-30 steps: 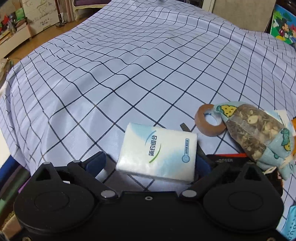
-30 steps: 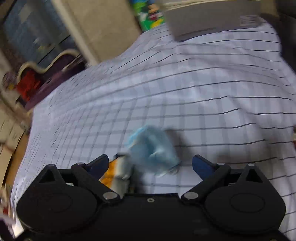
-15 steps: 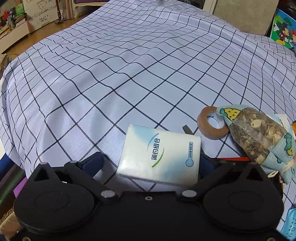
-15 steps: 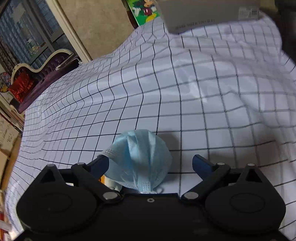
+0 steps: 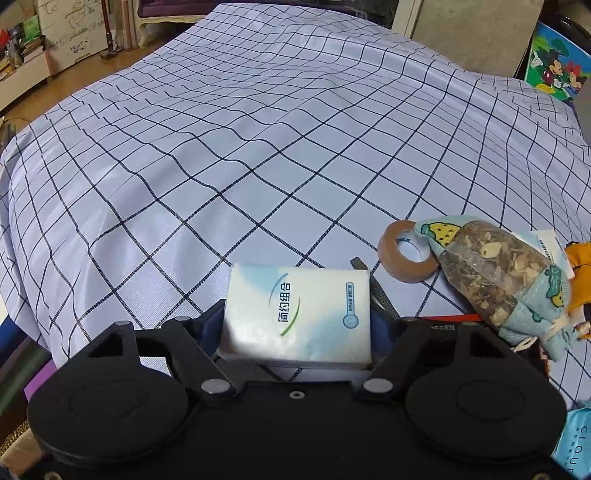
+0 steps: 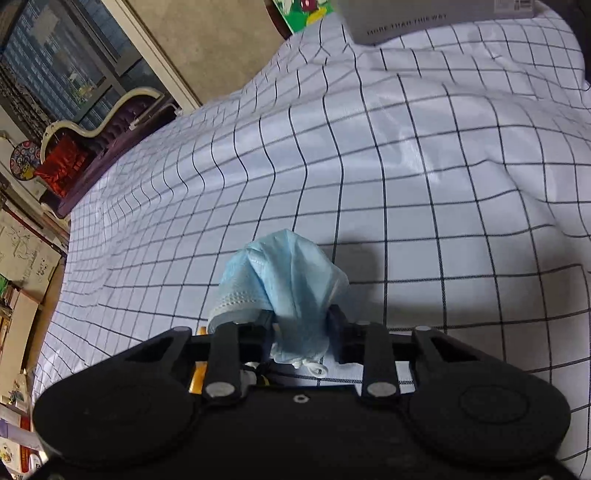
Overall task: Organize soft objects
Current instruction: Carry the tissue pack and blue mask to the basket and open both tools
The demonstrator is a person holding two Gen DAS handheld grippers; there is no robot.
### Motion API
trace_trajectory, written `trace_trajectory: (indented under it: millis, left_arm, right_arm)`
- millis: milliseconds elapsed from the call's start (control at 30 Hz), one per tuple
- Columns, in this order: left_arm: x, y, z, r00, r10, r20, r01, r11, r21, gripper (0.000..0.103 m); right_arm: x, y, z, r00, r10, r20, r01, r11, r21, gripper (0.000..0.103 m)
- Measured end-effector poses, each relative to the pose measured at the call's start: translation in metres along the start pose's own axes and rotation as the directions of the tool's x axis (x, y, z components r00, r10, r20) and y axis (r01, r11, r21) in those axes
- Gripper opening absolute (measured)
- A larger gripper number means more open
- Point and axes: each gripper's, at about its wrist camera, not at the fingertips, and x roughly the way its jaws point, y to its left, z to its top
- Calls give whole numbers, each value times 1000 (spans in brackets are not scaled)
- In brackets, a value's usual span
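Observation:
A white and pale-blue tissue pack [image 5: 299,310] lies on the checked cloth [image 5: 258,147], right in front of the left wrist camera. My left gripper [image 5: 295,326] has the pack between its jaws, which are closing; both blue pads [image 5: 208,325] press on its sides. In the right wrist view a light-blue face mask [image 6: 284,273] is bunched up and pinched between the jaws of my right gripper [image 6: 301,321], which is shut on it. The mask's white ear loop [image 6: 314,367] hangs below the grip.
To the right of the tissue pack lie a brown tape roll [image 5: 406,254], a cloth sachet of dried herbs [image 5: 495,273], an orange soft thing [image 5: 580,258] and a teal packet [image 5: 576,439]. A grey box [image 6: 424,14] sits at the cloth's far edge.
The left jaws have closed in against the tissue pack's sides. The right jaws have shut on the face mask, which has crumpled into a bunch between them.

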Motion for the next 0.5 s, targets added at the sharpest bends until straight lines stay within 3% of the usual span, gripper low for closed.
trace_trajectory:
  millis: [267, 400, 500]
  left_arm:
    - [-10, 9, 0, 1000, -7, -17, 5, 998, -70, 70]
    - [-23, 18, -5, 1000, 9, -22, -11, 993, -117, 70]
    - [-38, 28, -10, 999, 34, -22, -37, 989, -145, 70]
  right_arm:
    - [-25, -13, 7, 996, -12, 90, 6, 997, 76, 27]
    - [-39, 0, 5, 989, -15, 146, 12, 1000, 27, 27]
    - [-49, 20, 0, 986, 39, 164, -34, 999, -38, 27]
